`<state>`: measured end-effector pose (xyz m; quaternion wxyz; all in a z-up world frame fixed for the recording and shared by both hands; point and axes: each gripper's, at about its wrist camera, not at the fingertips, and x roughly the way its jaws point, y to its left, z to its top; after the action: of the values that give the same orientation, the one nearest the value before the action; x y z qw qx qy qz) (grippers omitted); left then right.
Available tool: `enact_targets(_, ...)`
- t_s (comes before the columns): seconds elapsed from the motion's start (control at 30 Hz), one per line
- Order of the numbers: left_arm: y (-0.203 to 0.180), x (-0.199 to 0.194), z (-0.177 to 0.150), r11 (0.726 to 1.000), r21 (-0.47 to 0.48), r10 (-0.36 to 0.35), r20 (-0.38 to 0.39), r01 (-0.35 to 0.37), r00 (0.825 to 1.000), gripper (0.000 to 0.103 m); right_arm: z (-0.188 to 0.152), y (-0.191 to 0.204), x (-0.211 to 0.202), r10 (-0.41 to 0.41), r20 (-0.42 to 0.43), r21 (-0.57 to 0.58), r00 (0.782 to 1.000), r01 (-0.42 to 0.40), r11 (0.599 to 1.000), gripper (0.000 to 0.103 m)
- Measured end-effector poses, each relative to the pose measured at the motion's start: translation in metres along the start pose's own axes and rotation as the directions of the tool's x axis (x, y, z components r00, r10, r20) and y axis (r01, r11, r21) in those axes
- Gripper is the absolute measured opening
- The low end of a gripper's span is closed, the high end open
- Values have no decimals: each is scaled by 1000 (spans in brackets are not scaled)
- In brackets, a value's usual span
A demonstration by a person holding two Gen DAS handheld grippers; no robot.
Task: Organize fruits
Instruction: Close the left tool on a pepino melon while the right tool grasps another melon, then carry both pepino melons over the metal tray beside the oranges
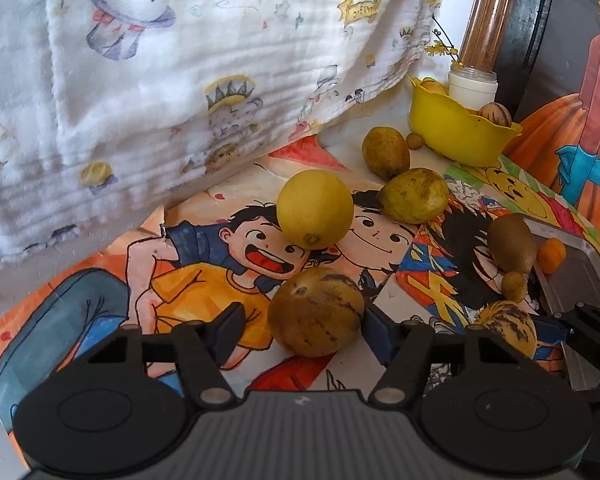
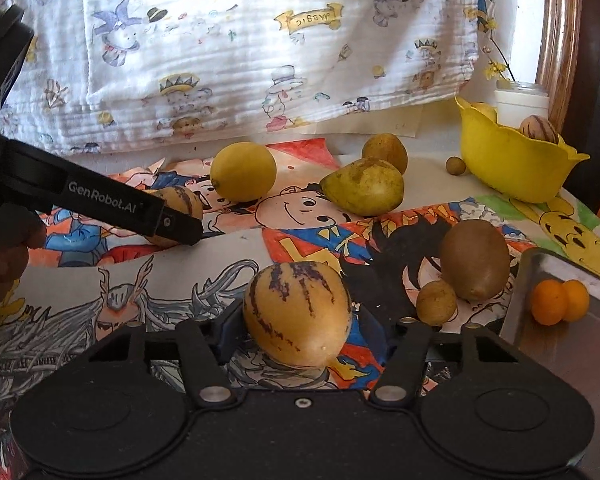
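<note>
On my left, the left hand-held gripper point(image 1: 300, 330) stands wide open around a round tan purple-streaked pepino melon point(image 1: 315, 311) resting on the cartoon-printed tabletop point(image 1: 204, 216); the far finger seems to touch it, the near one stands clear. I would centre before closing, so the fruit does not roll toward the yellow lemon point(image 1: 315, 209) just beyond. To the right, the right hand-held gripper point(image 2: 298, 336) straddles a second oval striped pepino melon point(image 2: 296, 314), pads close at both sides; whether it grips I cannot tell. I judge a gentle squeeze is best. Far right wait the yellow plastic bowl point(image 2: 512, 168) and a metal tray point(image 2: 556, 340).
</note>
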<state>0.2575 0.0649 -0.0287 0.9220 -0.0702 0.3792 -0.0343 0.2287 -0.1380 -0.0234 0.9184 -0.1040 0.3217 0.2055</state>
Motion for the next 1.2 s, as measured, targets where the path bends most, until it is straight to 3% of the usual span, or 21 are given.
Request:
enact_targets(0.1,-1,1,0,1000,4,-14,2,14,1000,52,-1,0,0,7,10,8,1000,-7,1000,56)
enact_targets(0.27,-7,0,-1,999,34,10,13,-11,1000,51,-2,-3,-1,17,17,24,1000,-17,1000,55)
enact_targets(0.63,-23,-31,-5,1000,16,-19,16,18,1000,50,-7,-15,-38,12,62,104,998,-19,994,55)
enact_targets(0.9,-58,-49,-5,999,5,-52,27,52,998,50,-14,-42,-84,-69,119,158,991,49,986,55)
enact_targets(1.2,-127,-60,8,993,61,-101,55,98,993,50,-30,-107,-132,-205,154,211,967,170,963,55)
